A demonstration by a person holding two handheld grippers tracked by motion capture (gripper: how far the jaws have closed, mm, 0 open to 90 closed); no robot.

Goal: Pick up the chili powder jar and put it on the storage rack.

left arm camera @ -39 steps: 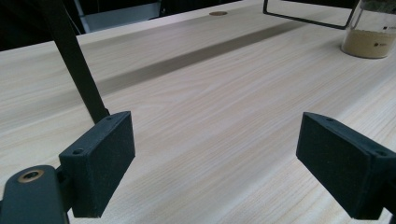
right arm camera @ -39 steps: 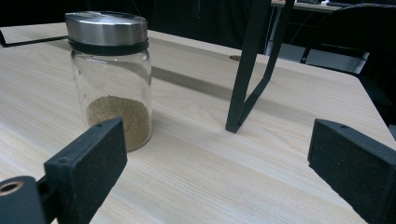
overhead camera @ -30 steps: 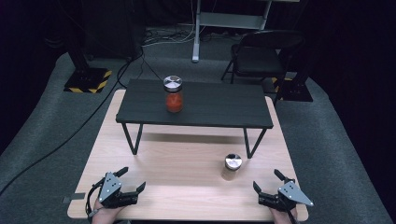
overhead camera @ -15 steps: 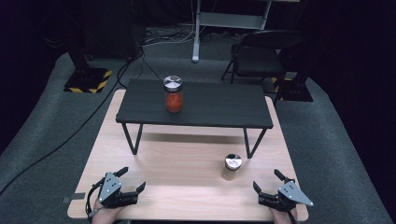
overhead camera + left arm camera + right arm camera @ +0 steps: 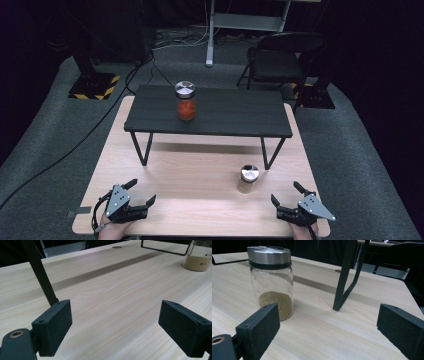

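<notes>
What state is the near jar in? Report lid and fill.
Upright, lid on: the near jar stands on the wooden table, tan powder filling roughly its bottom third.

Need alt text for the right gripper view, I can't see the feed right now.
A clear glass jar with a steel lid, holding tan powder at the bottom, stands on the light wooden table beyond the left black jaw. The right gripper is open and empty; a black metal shelf leg rises just behind.

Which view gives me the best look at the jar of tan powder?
The right gripper view: the jar stands close, lid and powder level clear. The high view shows it small on the wooden table; the left gripper view catches its lower part.
</notes>
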